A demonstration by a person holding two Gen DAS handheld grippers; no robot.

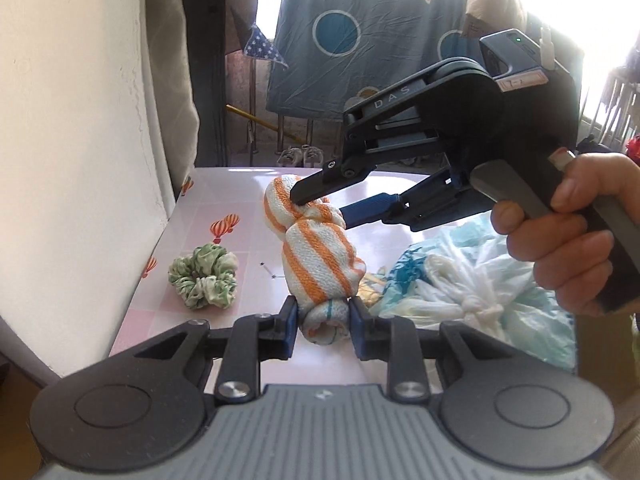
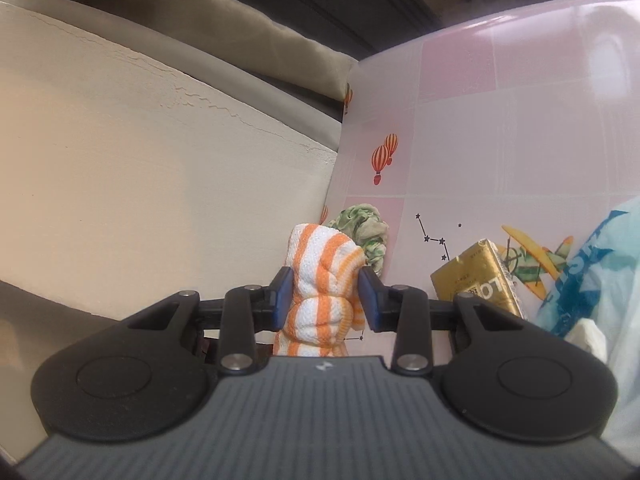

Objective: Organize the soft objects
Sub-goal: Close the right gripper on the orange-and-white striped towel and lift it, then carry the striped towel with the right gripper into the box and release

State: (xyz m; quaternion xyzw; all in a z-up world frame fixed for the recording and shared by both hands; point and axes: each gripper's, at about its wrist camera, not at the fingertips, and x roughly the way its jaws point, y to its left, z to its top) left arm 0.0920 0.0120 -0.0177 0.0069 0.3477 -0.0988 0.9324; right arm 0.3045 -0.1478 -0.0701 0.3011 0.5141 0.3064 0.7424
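Observation:
A twisted orange-and-white striped towel is held between both grippers above the pink table. My left gripper is shut on its near end, pads pressing from both sides. My right gripper, held by a person's hand, is clamped on the far end. In the right wrist view the right gripper squeezes the towel between its blue pads, and the cloth bulges out above them. A green scrunchie lies on the table to the left, also visible behind the towel as the scrunchie.
A heap of pale blue and white plastic bags covers the table's right side. A gold carton lies beside the bags. A cream wall borders the table's left edge. A blue patterned cloth hangs beyond.

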